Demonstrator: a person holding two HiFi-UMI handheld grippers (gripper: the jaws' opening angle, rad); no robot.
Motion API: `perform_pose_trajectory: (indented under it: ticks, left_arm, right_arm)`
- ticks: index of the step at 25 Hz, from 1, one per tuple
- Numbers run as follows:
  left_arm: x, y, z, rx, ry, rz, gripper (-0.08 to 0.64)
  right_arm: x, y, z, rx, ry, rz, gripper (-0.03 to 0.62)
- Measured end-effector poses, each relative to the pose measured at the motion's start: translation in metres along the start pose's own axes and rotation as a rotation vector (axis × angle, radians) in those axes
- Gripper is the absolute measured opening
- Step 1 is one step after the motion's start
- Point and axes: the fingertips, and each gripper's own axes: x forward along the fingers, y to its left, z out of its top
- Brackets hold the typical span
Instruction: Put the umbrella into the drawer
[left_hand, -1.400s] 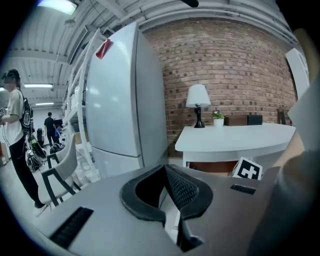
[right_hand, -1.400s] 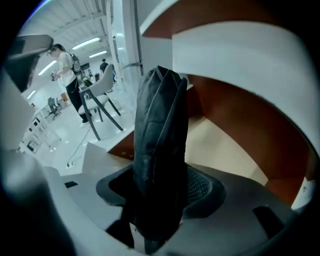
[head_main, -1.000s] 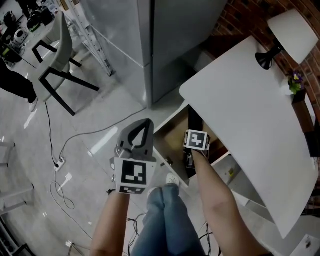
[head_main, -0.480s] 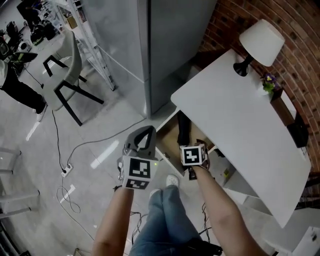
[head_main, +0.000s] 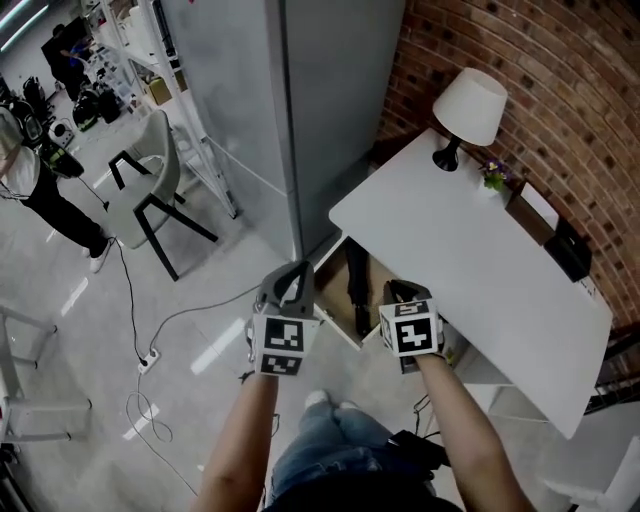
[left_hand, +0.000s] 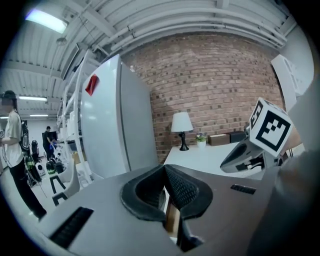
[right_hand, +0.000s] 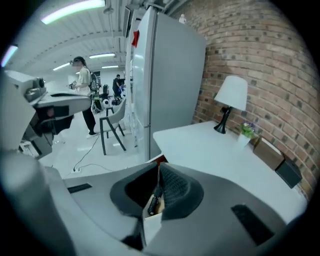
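Two grippers, both empty, hanging above the floor in front of the open drawer (head_main: 333, 283). The left gripper (head_main: 295, 272) has its jaws clenched together with nothing between the pads, which is clear in the left gripper view (left_hand: 163, 168). The right gripper (head_main: 398, 291) is closing its jaws, and nothing sits between those either; in the right gripper view (right_hand: 159, 168) the tips already meet.

The umbrella (head_main: 356, 287) is black, folded up, and lies lengthwise in the drawer, on the side closest to the edge of the white table (head_main: 470, 290). Neither gripper touches it. You can also catch a bit of it through the gap under the right jaws.

The drawer sticks out from under the table edge nearest the person. On the table, a lamp (head_main: 468, 108) with a white shade stands at the far corner by the brick wall (head_main: 560, 110). A little potted plant (head_main: 493, 178) is just beside it along the wall edge, then a brown box (head_main: 535, 209) and a black box (head_main: 567, 250) farther down that same edge.

A tall grey fridge (head_main: 290, 100) stands left of the table, with a grey chair (head_main: 160, 185) well off to its left. A cable (head_main: 170, 320) runs across the floor to a power strip (head_main: 149, 359). A person (head_main: 35, 175) stands at the far left.
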Motion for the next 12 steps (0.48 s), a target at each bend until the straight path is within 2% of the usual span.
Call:
perform_pose_trajectory:
  ticks: [1,5,7,9,12]
  left_arm:
    - [-0.005,-0.003,0.009,0.003,-0.014,0.006,0.002]
    - [-0.026,-0.013,0.051,0.015,-0.084,0.022,0.002]
    - [-0.036,-0.016,0.073,0.024,-0.128,0.036,0.002]
    - [-0.045,-0.018,0.093,0.032,-0.167,0.061,0.002]
    - [-0.058,-0.018,0.12,0.038,-0.225,0.087,0.002]
  right_arm:
    - [-0.017,-0.007,0.007,0.0,-0.03,-0.007,0.002]
    - [-0.091,-0.023,0.037,0.024,-0.182,0.022,0.002]
    - [-0.128,-0.028,0.059,0.0,-0.281,0.025,0.002]
    - [-0.167,-0.034,0.081,-0.046,-0.398,0.008,0.002]
    - [-0.223,-0.046,0.109,-0.07,-0.569,-0.062,0.0]
